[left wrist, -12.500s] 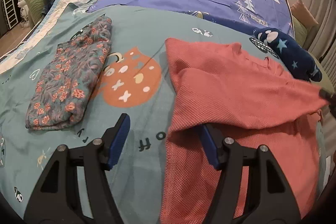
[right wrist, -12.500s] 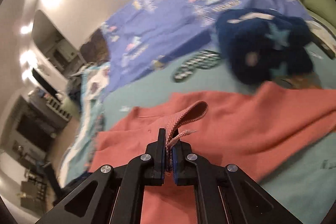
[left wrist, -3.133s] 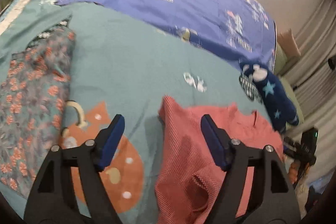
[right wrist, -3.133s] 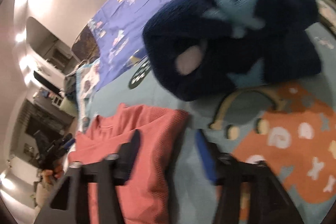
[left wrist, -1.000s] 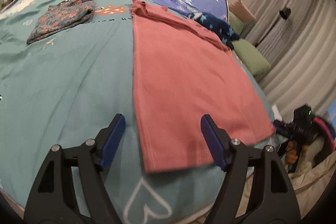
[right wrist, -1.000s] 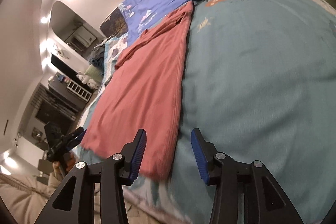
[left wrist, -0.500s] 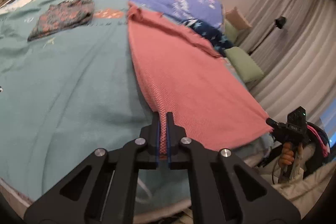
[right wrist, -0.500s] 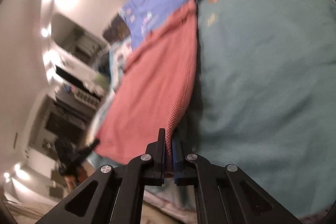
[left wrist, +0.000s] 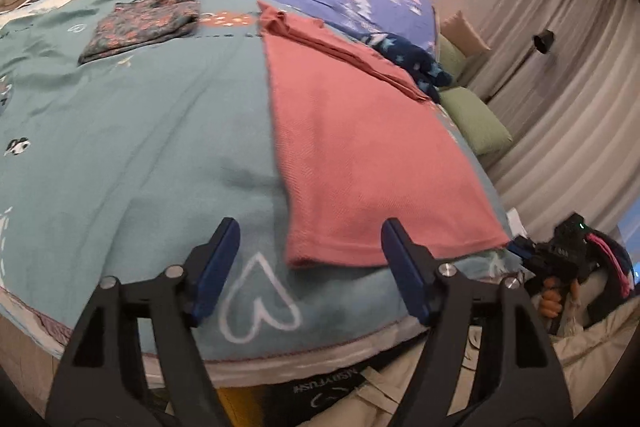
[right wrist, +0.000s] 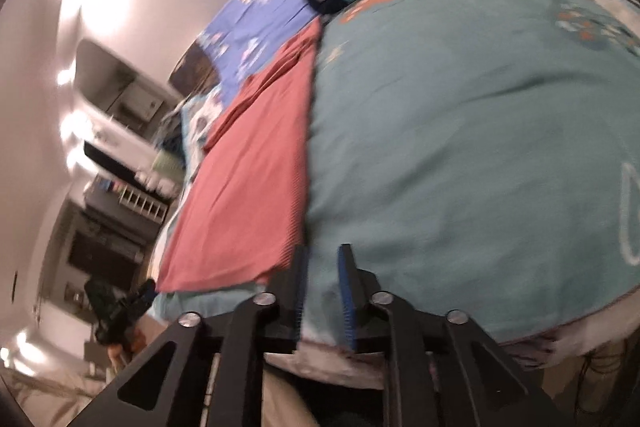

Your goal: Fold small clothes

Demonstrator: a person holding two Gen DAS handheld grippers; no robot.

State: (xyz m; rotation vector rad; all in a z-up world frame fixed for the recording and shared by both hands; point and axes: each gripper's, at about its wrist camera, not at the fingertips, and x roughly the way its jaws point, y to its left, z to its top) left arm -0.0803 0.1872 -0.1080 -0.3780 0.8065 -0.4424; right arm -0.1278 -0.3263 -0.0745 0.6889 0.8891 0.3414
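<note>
The soft, limp salmon-pink knit garment (left wrist: 360, 147) is spread flat on the teal bed cover (left wrist: 140, 147), ahead of both grippers. The left gripper (left wrist: 310, 267) is spread wide, empty; the right gripper (right wrist: 322, 291) is narrowly parted, empty. The near hem corners are judged the best hold.

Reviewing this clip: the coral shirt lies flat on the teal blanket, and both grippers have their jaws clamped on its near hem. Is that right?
Not quite. The coral shirt does lie flat on the teal blanket, but neither gripper is clamped on its hem. The left wrist view shows the left gripper wide open; the right wrist view shows the right gripper with its jaws apart, holding nothing.
</note>
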